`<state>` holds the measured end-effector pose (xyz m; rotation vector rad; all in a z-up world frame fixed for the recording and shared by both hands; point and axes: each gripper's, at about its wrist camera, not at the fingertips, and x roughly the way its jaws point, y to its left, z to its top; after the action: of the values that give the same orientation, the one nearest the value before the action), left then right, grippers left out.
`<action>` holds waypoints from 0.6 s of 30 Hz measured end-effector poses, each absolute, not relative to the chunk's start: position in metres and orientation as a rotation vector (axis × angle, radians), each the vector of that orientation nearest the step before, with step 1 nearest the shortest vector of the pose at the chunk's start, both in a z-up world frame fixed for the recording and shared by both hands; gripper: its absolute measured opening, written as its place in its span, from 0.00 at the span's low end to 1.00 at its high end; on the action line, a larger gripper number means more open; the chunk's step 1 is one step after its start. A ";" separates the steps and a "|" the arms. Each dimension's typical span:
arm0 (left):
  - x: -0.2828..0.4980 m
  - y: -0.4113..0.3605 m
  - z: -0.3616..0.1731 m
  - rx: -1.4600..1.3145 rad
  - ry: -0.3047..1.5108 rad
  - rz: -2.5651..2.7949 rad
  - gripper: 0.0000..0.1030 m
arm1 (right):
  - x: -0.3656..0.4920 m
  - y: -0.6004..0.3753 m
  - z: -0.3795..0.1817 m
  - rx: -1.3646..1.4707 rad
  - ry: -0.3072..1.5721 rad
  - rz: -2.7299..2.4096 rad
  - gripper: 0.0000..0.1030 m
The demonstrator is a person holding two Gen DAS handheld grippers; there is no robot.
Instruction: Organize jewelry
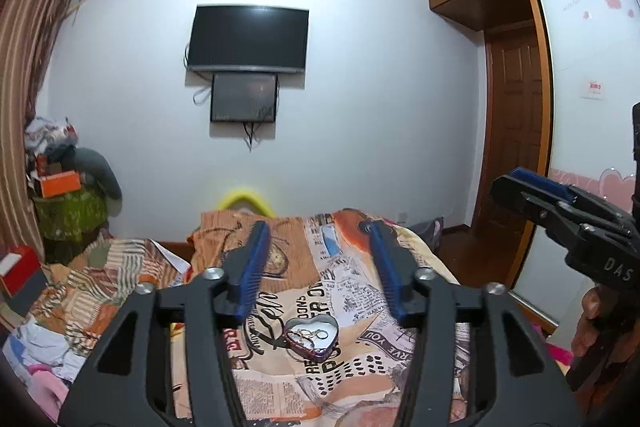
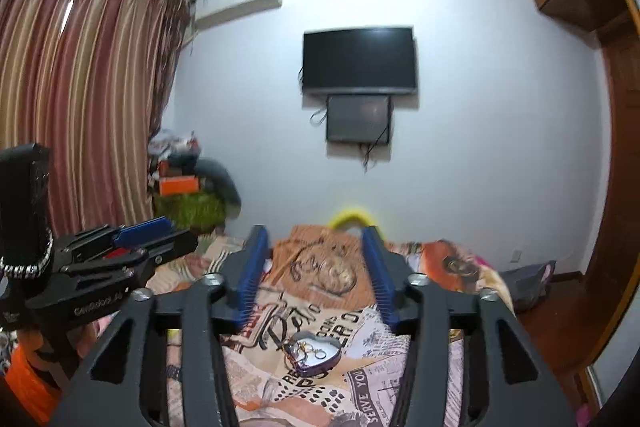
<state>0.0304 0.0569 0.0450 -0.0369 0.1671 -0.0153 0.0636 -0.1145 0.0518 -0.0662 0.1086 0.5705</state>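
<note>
the left tool (image 1: 318,267) is spread wide and holds nothing; the right tool (image 2: 316,273) is likewise released and empty. both hang above the bed (image 1: 352,379). below and between their fingers, a heart-shaped tin (image 1: 313,338) rests on the newsprint bedspread (image 2: 360,383), with rings (image 2: 310,350) and a chain inside.

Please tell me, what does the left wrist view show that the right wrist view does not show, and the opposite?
Only the left wrist view shows the frosted sliding wardrobe door with pink hearts and the red box at the left edge.

Only the right wrist view shows the striped brown curtain spread wide.

Both show the heart-shaped metal tin holding rings, resting on the newspaper-print bedspread, plus the black wall television. Each view also shows the other tool: the right tool and the left tool.
</note>
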 end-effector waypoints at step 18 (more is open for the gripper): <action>-0.014 0.051 0.032 -0.079 0.132 0.064 0.97 | 0.033 -0.118 0.041 -0.071 0.087 0.454 1.00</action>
<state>-0.0137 0.0511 0.0321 -0.0790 0.1319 0.0641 0.0334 -0.1179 0.0412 -0.0711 0.0869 0.4541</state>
